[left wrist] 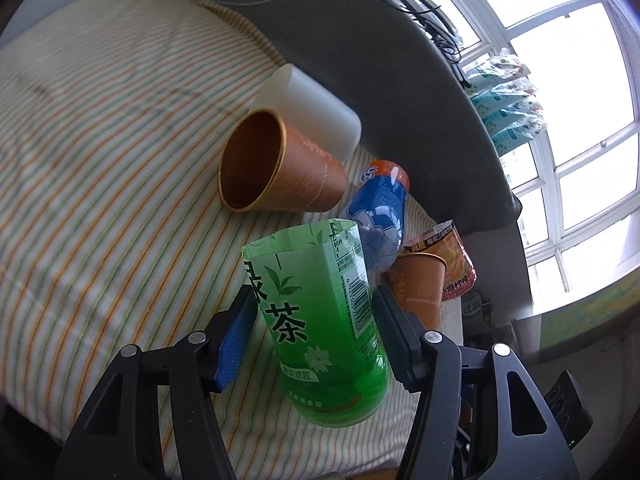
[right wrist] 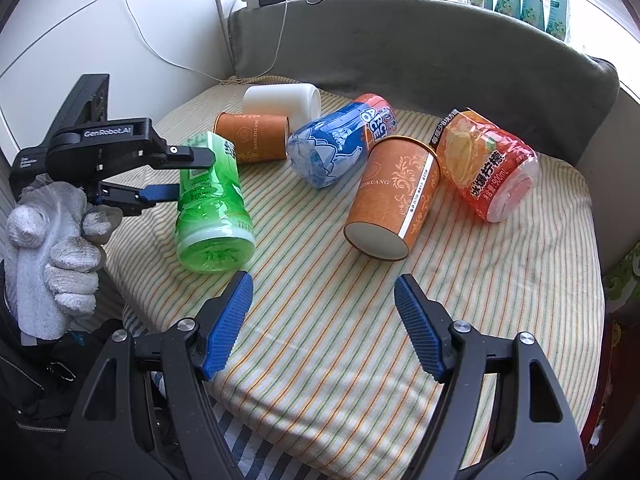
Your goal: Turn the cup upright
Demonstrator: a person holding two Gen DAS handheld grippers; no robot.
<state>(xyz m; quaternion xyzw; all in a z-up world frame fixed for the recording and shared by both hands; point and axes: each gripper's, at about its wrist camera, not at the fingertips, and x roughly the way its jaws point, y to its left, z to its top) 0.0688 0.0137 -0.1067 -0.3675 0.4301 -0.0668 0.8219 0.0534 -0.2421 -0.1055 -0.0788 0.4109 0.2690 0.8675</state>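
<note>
On the striped yellow-and-white cushion [right wrist: 360,320], six cut-down cups are lying scattered, and the left gripper [left wrist: 312,320] is clamping the green translucent plastic cup with tea-label printing [left wrist: 320,320] between its two blue-padded fingers [left wrist: 232,344]. From the right wrist view that green cup [right wrist: 212,204] is tilting, base toward the camera and low against the cushion, its open end pointing up and away, while a white-gloved hand [right wrist: 52,256] is squeezing the left gripper's handle. Behind it, an orange paper cup with a gold rim [left wrist: 276,164] is lying on its side, touching a white plastic cup [left wrist: 316,108] that is also lying down. A blue-and-orange printed plastic cup [right wrist: 340,144] is lying beside a second orange paper cup [right wrist: 392,196], whose base is facing the right wrist camera, and a red-orange printed plastic cup [right wrist: 488,168] is resting on its side at the far right. The right gripper [right wrist: 324,328] is hovering over bare cushion, jaws spread wide and holding nothing. A grey padded backrest [right wrist: 420,40] is curving around the cushion.
</note>
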